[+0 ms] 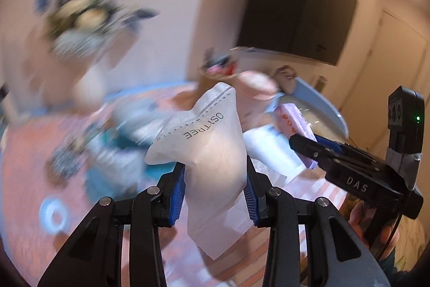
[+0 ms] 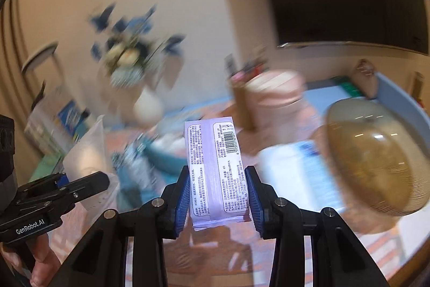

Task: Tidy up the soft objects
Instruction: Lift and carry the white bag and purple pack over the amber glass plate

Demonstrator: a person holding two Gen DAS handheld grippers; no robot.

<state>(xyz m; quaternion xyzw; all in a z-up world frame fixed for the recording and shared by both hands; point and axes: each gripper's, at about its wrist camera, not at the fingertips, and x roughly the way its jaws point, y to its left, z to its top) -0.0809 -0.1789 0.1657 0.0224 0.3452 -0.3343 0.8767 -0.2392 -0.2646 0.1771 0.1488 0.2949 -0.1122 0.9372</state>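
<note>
Left gripper (image 1: 215, 192) is clamped on a frosted plastic pouch (image 1: 212, 152) printed OSTREE, held upright above the orange-patterned tablecloth (image 1: 27, 152); right gripper (image 2: 218, 197) is closed on a lilac wet-wipes pack (image 2: 216, 168), barcode side up, held left of a domed mesh food cover (image 2: 376, 160); background is motion-blurred

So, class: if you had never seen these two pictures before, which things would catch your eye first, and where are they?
In the left wrist view, a frosted white pouch printed OSTREE stands centre frame, pinched by the left gripper. In the right wrist view, a lilac packet with a barcode sits upright in the right gripper. Behind both, blurred, a blue and cream flower arrangement stands at upper left.
</note>
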